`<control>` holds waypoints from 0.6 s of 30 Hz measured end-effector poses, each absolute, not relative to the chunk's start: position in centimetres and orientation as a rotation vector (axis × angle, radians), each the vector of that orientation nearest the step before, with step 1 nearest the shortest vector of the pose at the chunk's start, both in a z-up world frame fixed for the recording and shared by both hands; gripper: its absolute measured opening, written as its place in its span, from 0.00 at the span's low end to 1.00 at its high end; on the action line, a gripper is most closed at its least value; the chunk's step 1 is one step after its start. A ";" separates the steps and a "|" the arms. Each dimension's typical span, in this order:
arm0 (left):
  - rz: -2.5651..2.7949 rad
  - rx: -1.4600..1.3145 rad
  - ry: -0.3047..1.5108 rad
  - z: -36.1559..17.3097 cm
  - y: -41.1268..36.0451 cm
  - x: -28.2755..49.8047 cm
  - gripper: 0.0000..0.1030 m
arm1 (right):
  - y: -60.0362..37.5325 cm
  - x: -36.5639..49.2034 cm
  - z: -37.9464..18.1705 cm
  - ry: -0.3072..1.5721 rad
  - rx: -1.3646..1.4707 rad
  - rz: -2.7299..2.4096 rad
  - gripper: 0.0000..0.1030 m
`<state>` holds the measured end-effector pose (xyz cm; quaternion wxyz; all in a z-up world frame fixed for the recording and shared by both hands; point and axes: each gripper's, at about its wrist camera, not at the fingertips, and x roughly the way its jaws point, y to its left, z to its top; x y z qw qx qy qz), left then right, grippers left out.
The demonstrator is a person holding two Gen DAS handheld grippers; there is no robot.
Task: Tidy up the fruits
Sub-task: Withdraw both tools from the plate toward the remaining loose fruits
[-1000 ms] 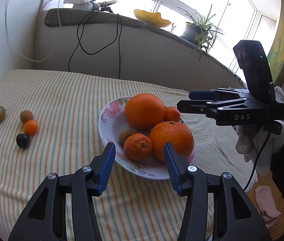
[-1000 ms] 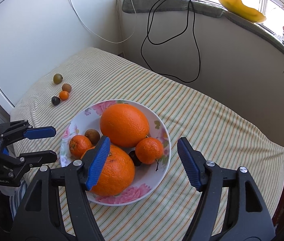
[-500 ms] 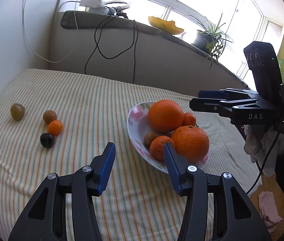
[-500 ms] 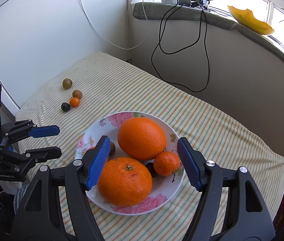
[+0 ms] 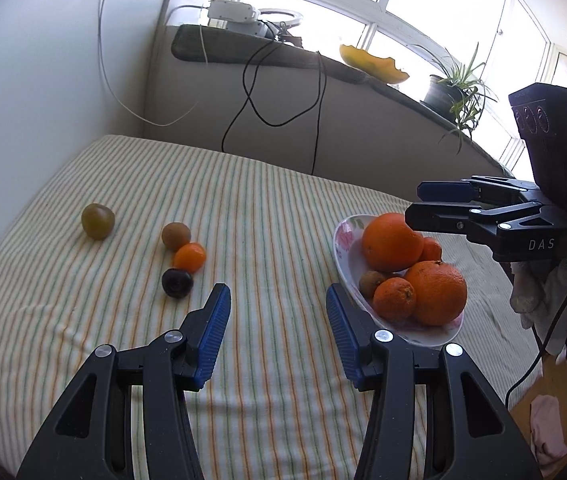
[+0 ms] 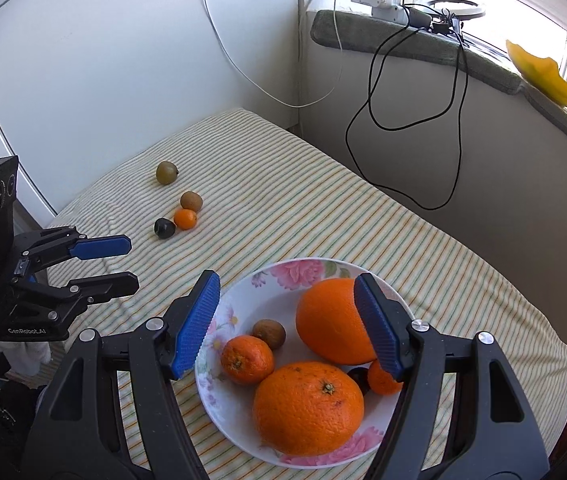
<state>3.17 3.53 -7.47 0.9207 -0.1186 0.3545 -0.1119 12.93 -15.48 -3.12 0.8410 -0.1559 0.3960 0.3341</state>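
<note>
While the left claw (image 5: 277, 332) hung empty, its jaws partly open, the loose dark plum (image 5: 177, 283) lay just ahead to its left on the striped surface (image 5: 267, 216), the right claw (image 6: 285, 320) gaping empty over the plate (image 6: 243, 304).

Left gripper (image 5: 277, 300): black skeletal frame with triangular cut-outs, silver round screws at the pivots, two fingers faced with ribbed blue pads (image 5: 213, 334); white lettering "GenRobot.AI" was printed on its body, with a black camera block bearing three round lenses behind. Right gripper (image 6: 287, 286): same black frame, silver screws and blue ribbed pads, marked "DAS" in white, with a black cable trailing below.
</note>
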 end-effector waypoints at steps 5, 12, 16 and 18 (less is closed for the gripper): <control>-0.192 -0.233 0.734 -7.8 5.3 3.3 0.47 | -13.4 12.8 -3.3 0.838 -0.362 0.734 0.70; -0.145 -0.224 0.739 -8.3 7.7 3.6 0.47 | -10.4 12.2 -3.7 0.837 -0.413 0.782 0.70; -0.145 -0.217 0.748 -8.7 8.1 3.9 0.47 | -8.7 12.4 -4.2 0.852 -0.425 0.807 0.70; -0.150 -0.217 0.756 -9.0 8.2 4.0 0.47 | -7.9 12.8 -4.4 0.871 -0.415 0.824 0.70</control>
